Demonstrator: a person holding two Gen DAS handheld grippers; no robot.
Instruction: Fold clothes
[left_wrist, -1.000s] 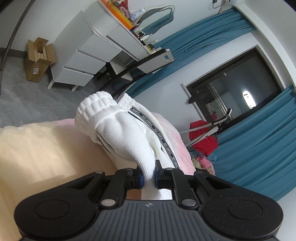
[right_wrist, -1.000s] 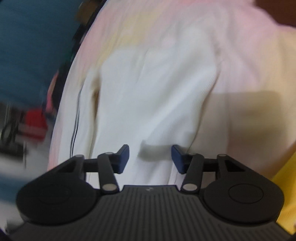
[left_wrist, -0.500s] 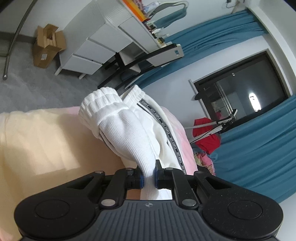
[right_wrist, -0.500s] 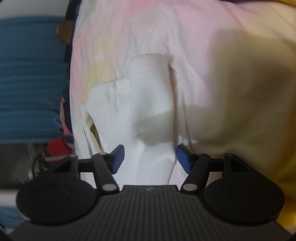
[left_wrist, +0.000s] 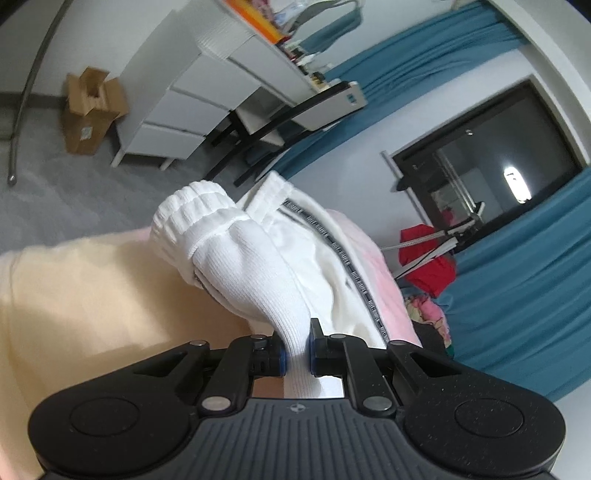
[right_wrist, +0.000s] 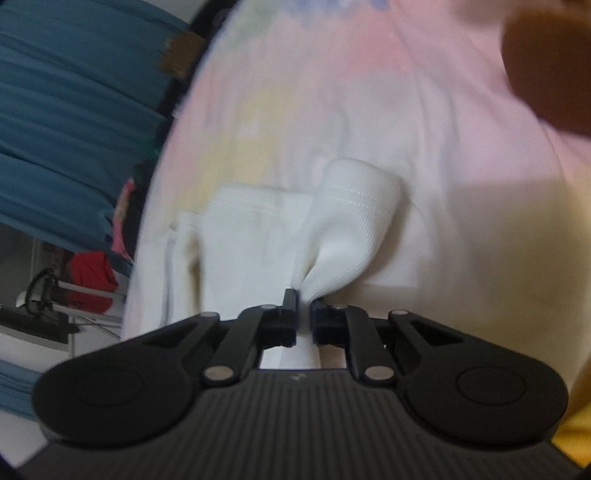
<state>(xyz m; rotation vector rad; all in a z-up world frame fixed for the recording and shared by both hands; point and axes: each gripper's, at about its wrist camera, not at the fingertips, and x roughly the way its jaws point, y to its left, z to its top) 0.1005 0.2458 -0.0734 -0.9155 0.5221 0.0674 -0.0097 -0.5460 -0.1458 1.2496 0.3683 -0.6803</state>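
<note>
A white ribbed garment (left_wrist: 251, 273) with elastic cuffs and a lettered side stripe lies on a bed with a pink and cream cover (left_wrist: 92, 295). My left gripper (left_wrist: 297, 354) is shut on a bunched ribbed part of it, lifted off the bed. In the right wrist view the same white garment (right_wrist: 347, 229) lies on the bed cover (right_wrist: 424, 110), and my right gripper (right_wrist: 303, 317) is shut on its ribbed cuff end, pinching the cloth between the jaws. The rest of the garment spreads to the left of that cuff.
A white drawer unit (left_wrist: 192, 107) and a cardboard box (left_wrist: 92, 114) stand on the grey floor beyond the bed. Blue curtains (left_wrist: 524, 280) and a dark window (left_wrist: 491, 147) are to the right. A red item on a rack (left_wrist: 428, 258) stands by the bed edge.
My right gripper has moved in over the white garment and closed on its ribbed cuff; it was open before. My left gripper keeps its hold and has tilted slightly.
</note>
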